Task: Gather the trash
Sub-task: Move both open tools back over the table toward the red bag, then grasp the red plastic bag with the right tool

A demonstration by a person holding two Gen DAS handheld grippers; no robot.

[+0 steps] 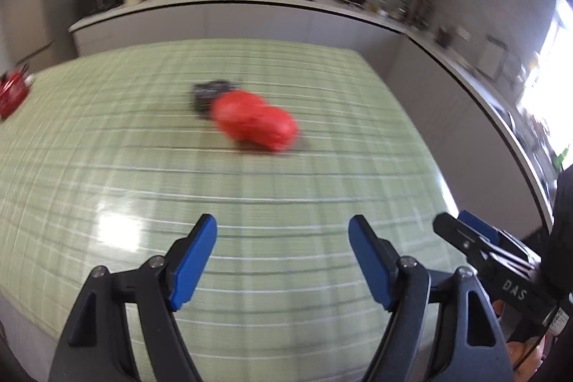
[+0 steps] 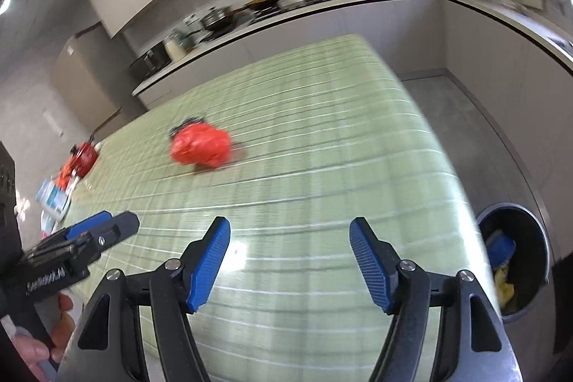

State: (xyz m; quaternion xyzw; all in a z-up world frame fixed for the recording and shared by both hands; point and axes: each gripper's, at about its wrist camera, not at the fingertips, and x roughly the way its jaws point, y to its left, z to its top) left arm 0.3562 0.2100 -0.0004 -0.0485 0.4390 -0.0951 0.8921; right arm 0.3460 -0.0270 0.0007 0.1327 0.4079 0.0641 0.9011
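Nearest the cameras, the left tool and the right tool both hang above the near edge of the worktop, each with its blue pads spread wide and nothing between them. They sit side by side, well short of the trash. Farther along the green plaid worktop, near its middle, lies a crumpled red plastic bag, blurred, with a dark crumpled wrapper touching its far side. Off the worktop's right edge, on the floor, stands a round grey bin holding blue and yellow scraps. Beyond the worktop runs the kitchen counter with pans.
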